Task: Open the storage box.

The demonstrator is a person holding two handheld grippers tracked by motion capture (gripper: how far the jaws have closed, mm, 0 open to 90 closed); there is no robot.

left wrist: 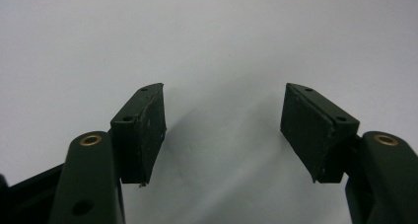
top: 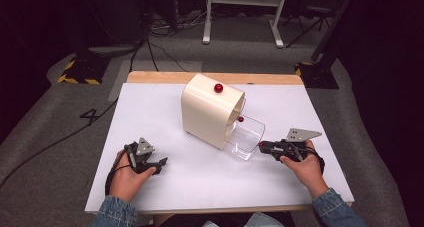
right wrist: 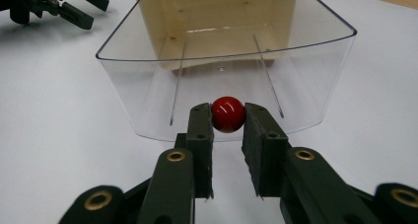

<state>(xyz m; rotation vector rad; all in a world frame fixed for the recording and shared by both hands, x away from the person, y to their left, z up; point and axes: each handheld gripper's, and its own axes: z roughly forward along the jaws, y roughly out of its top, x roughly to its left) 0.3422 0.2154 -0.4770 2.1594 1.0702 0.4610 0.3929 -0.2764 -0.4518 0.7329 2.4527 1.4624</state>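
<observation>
Right gripper is clamped on the red knob of the clear drawer; the pads are pressed on either side of the ball, as seen in the right gripper view. In the high view the same gripper is held level at the drawer's front edge, at the right of the white table top.

The clear drawer is drawn partway out of the cream cabinet, its front end resting toward the person's side, its back end inside the cabinet. A second red knob is seen on the cabinet's upper face, and a third small red one at the opening above the drawer.

Left gripper is parked on the table at the left, well apart from the cabinet. Its jaws are held apart with nothing between them; bare white surface is seen between the pads in the left gripper view.
</observation>
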